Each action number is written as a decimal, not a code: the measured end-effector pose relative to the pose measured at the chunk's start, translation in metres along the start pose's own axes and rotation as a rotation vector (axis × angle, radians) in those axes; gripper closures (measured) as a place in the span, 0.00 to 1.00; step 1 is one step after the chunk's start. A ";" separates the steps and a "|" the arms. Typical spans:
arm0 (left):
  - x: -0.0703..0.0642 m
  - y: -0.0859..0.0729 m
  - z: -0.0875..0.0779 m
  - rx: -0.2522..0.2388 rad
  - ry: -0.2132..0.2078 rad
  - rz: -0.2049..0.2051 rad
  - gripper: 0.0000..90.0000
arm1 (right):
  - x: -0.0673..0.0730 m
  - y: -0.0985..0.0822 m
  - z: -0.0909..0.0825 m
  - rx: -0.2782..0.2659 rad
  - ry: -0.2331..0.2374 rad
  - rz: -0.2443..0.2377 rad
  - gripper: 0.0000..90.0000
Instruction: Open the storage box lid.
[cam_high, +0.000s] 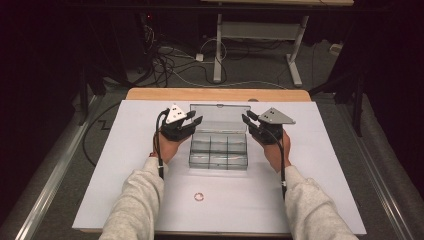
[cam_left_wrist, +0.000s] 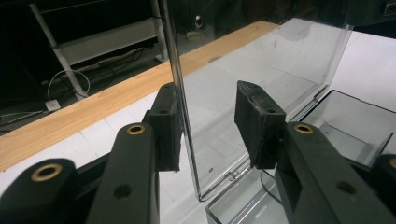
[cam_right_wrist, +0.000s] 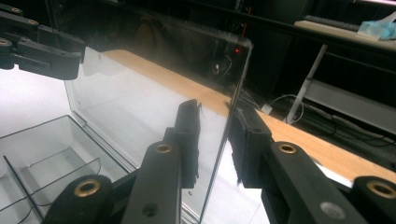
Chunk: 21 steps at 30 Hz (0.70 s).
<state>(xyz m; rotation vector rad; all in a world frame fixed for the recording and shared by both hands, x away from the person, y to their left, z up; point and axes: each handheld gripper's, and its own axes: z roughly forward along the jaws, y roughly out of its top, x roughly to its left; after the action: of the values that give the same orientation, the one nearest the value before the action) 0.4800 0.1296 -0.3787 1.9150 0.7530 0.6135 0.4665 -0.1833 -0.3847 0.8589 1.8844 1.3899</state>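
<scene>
The clear plastic compartment box (cam_high: 218, 151) sits mid-table on the white sheet (cam_high: 125, 165), its raised lid (cam_high: 220, 117) standing upright along the far side, long axis running left to right. The left gripper (cam_high: 194, 120) straddles the lid's left edge and the right gripper (cam_high: 246, 119) its right edge, equally near, jaws apart and not clamped. A small ring (cam_high: 199, 197) lies nearer the person.

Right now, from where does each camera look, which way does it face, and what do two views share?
High view: above the person's side, facing forward and down on the table; sleeves, both hands, left gripper and right gripper show.
Left gripper view: rides the left gripper, whose jaws straddle the lid's edge.
Right gripper view: rides the right gripper, jaws astride the opposite lid edge.
Shared: the clear compartment box with its raised lid.
</scene>
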 end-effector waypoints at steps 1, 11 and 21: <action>0.000 -0.001 0.001 0.000 0.000 -0.005 0.67 | 0.000 -0.001 0.001 0.003 0.000 -0.001 0.82; 0.002 -0.007 0.009 0.012 0.011 -0.031 0.67 | 0.000 -0.008 0.009 0.010 -0.026 0.034 0.81; 0.004 -0.014 0.016 0.059 0.011 -0.046 0.67 | -0.001 -0.017 0.017 0.060 -0.022 0.059 0.78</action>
<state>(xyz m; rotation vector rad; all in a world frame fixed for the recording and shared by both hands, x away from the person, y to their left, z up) 0.4900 0.1279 -0.3978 1.9442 0.8287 0.5793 0.4785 -0.1784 -0.4050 0.9625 1.9066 1.3590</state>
